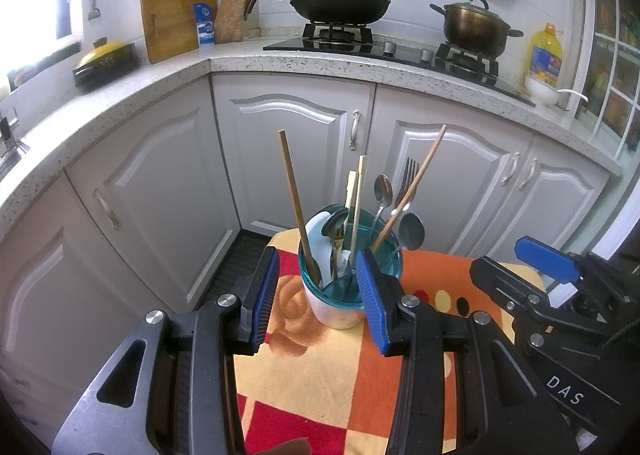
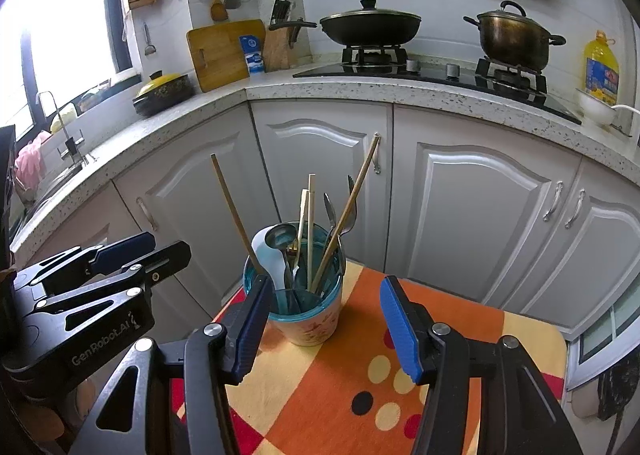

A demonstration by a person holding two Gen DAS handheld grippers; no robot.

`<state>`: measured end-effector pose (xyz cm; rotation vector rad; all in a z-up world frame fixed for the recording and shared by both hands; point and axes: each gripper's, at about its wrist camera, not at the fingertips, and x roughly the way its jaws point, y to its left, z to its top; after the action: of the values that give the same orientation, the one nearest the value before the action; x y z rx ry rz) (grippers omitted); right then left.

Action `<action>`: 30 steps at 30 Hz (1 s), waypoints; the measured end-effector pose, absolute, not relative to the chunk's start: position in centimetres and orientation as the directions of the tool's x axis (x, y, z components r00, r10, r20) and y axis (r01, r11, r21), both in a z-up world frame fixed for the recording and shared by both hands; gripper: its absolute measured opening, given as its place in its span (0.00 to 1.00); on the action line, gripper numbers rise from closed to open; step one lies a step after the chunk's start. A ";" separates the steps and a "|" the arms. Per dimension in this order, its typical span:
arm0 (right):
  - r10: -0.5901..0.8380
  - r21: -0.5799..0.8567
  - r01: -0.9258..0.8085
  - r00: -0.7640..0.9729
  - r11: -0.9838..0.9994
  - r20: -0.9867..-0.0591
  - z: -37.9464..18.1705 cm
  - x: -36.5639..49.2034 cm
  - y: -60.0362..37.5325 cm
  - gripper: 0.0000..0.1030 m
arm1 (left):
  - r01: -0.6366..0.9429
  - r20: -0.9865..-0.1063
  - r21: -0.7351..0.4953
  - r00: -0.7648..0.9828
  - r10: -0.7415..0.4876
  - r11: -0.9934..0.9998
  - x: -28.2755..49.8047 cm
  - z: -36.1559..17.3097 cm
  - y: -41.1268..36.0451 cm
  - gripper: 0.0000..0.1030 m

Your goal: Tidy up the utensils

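On the orange patterned cloth, a white, teal-rimmed holder keeps utensils upright; left gripper and right gripper flank it, jaws apart, holding nothing.

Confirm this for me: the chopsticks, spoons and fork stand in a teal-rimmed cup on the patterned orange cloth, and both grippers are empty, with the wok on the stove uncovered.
One detail is wrong: the black wok on the stove carries a lid with a knob, as the right wrist view shows. The rest holds: the utensils stand in the teal-rimmed cup on the patterned orange cloth, and the left gripper and right gripper hold nothing.
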<state>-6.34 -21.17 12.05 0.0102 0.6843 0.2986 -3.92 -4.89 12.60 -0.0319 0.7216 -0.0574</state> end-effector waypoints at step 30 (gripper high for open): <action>0.281 0.105 -0.280 0.717 0.954 -0.638 11.6 -6.1 -20.5 0.54 | 0.039 -0.666 -0.054 0.743 -0.065 0.998 -3.8 12.3 -4.7 0.38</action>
<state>-6.07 -20.50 11.58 0.0013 0.7058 0.3104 -3.80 -4.73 12.33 -0.0375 0.7304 -0.0573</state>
